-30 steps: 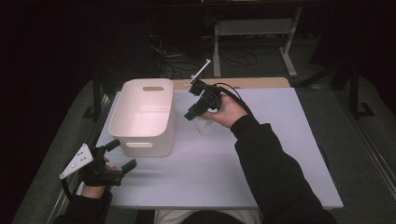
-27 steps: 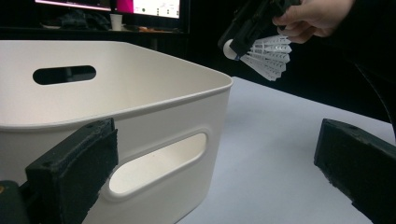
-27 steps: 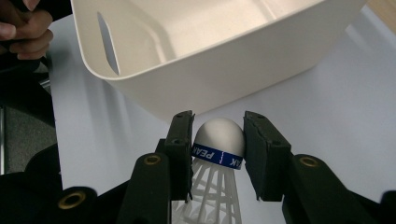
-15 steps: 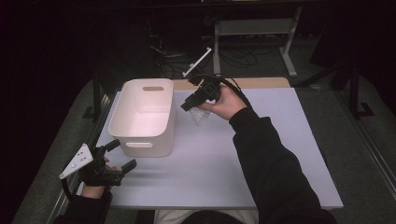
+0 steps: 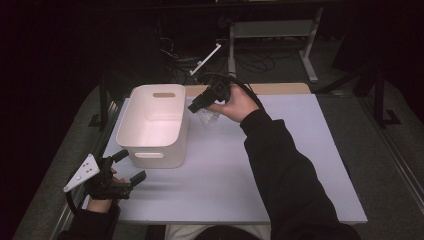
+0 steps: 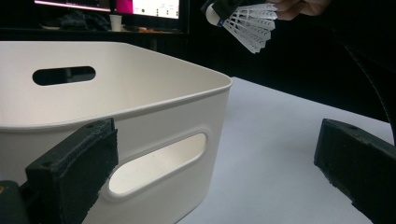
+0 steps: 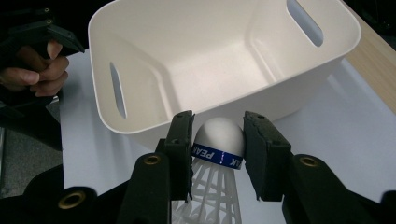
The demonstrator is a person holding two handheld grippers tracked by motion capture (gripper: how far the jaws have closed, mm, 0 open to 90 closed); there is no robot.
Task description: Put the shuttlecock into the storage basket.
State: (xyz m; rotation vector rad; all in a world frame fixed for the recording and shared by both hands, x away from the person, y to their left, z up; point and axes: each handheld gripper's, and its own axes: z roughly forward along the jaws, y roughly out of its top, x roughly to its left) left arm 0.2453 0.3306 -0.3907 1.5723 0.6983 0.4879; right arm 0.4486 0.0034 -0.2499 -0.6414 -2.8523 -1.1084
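In the right gripper view, the right gripper (image 7: 218, 156) sits at the bottom centre of the frame with its two black jaws clamped on a shuttlecock (image 7: 219, 140), one pad on each side of the rounded white cork. A dark blue band with white letters runs around the base of the cork, and the white slatted skirt fans out below it towards the bottom edge. Just above the cork lies the near wall of a white bin (image 7: 140, 56), an open rounded tub with a slot handle in each short end.

In the high view, the right gripper (image 5: 199, 104) hangs above the table at upper centre, just right of the bin (image 5: 131, 131), with the pale shuttlecock (image 5: 208, 118) showing faintly under it. The right hand (image 5: 235, 102) wraps the gripper body from the right, and its dark sleeve runs down to the bottom edge.

In the left gripper view, the shuttlecock (image 6: 250, 25) is at the top, skirt pointing right and down, well above the white table (image 6: 271, 149).

The left gripper (image 5: 128, 167) sits at the lower left of the high view, its jaws spread wide with nothing between them, pointing at the bin's near corner. The left hand (image 5: 102, 192) holds it low over the table edge. In the left gripper view, the bin (image 6: 187, 112) takes up the left half of the frame.
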